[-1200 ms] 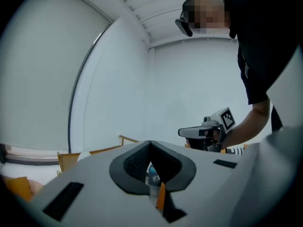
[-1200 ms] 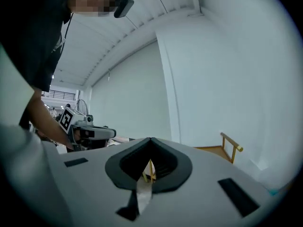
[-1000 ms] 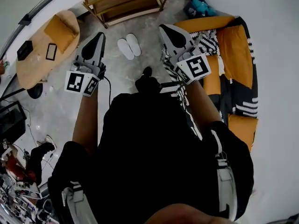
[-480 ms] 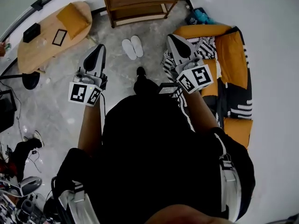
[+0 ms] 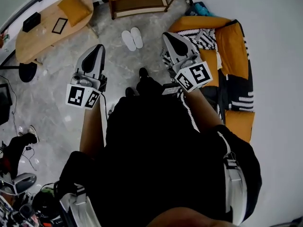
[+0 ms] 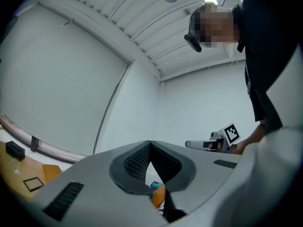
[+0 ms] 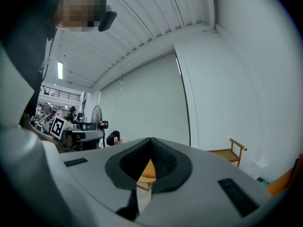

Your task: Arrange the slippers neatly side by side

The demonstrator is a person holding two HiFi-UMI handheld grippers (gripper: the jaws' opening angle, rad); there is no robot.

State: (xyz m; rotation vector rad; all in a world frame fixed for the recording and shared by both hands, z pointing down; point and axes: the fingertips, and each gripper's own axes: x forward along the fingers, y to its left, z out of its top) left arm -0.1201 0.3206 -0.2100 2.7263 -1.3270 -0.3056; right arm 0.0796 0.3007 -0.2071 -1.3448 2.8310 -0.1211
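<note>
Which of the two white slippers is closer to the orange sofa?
The right-hand slipper in the head view: it lies towards the orange sofa, its twin towards the wooden table.

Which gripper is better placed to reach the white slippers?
Right, marginally: in the head view the right gripper is level with the white slippers, while the left gripper lies short of them. Both are shut, empty.
</note>
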